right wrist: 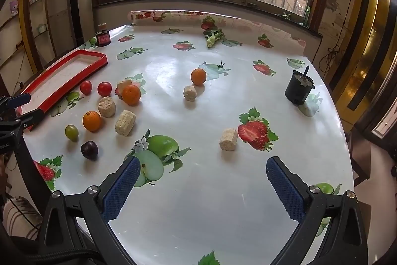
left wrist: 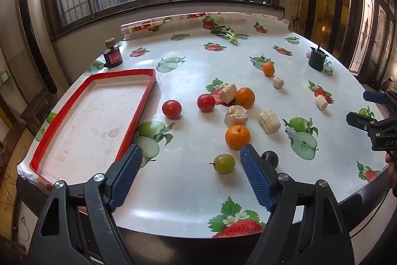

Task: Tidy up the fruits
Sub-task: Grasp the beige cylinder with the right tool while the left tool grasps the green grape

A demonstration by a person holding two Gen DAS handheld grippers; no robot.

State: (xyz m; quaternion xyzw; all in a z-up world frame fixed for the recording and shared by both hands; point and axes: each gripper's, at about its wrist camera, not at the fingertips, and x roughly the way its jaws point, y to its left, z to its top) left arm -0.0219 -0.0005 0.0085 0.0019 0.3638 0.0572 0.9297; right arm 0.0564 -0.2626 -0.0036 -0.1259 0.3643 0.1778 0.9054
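A red-rimmed tray (left wrist: 139,113) lies empty at the table's left; it also shows in the right wrist view (right wrist: 74,77). Loose on the table are two red tomatoes (left wrist: 171,109) (left wrist: 206,102), three oranges (left wrist: 237,136) (left wrist: 245,97) (left wrist: 268,68), a green grape (left wrist: 224,163) and a dark plum (left wrist: 270,157). My left gripper (left wrist: 191,153) is open, with the grape just inside its right finger. My right gripper (right wrist: 202,165) is open and empty over bare table; the plum (right wrist: 89,150) lies to its left.
Several beige puffed-grain blocks (left wrist: 236,115) (right wrist: 228,139) lie among the fruit. A dark red jar (left wrist: 113,56) stands behind the tray. A black pot (right wrist: 298,89) stands at the right. A leafy green sprig (left wrist: 227,33) lies by the rolled cloth at the far edge.
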